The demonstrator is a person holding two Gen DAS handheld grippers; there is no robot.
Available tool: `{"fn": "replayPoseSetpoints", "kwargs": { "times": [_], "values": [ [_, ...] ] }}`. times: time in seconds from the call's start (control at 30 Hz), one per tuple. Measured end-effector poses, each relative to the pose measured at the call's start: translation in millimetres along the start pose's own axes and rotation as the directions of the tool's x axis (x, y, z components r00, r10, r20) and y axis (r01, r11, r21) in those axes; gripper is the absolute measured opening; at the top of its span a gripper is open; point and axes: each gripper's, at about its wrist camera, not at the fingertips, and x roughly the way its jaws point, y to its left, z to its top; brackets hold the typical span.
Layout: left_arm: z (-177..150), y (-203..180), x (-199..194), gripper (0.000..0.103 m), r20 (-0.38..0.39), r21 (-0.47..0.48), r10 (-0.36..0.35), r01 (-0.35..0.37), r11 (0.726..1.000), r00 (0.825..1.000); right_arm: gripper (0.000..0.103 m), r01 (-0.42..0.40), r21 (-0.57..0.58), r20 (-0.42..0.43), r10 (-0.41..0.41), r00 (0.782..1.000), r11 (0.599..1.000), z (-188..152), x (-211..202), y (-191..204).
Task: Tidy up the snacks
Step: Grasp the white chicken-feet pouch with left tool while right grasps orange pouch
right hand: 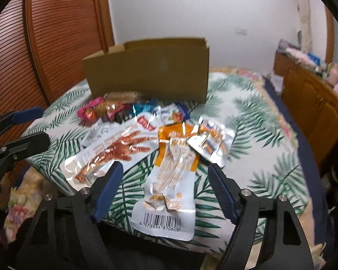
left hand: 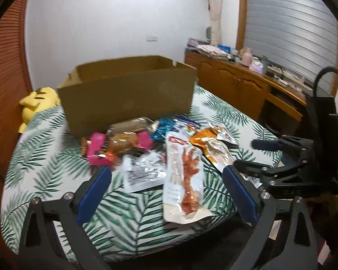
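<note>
Right hand-held gripper (right hand: 164, 175) released, jaws spread wide over the orange-and-white snack pouch (right hand: 169, 180) lying flat on the bed (right hand: 259, 157); left hand-held gripper (left hand: 166, 177) likewise released, above the chicken-foot pouch (left hand: 184, 175). Probably light, floppy, slick foil. Best pinched at a sealed edge, then carried to the cardboard box (right hand: 151, 72) behind.

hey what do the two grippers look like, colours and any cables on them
Both match: the left gripper and the right gripper have black plastic frames with triangular cut-outs, silver screws at the joints, and long fingers faced with ridged blue pads. From the left wrist view, the right gripper's blocky black body has a black cable looping off its top. No hands or sleeves are visible.
</note>
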Motion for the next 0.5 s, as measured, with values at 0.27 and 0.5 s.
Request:
{"fn": "replayPoseSetpoints", "kwargs": {
  "times": [0.27, 0.5],
  "values": [
    [4, -10, 51, 0.078, -0.151, 0.025, -0.092, 0.097, 0.995, 0.984, 0.059, -0.040, 0.034, -0.097, 0.043, 0.994, 0.999, -1, 27, -11],
    [7, -21, 83, 0.078, -0.250, 0.057, -0.092, 0.109, 0.992, 0.964, 0.058, -0.020, 0.016, -0.120, 0.022, 0.992, 1.000, 1, 35, -14]
  ]
}}
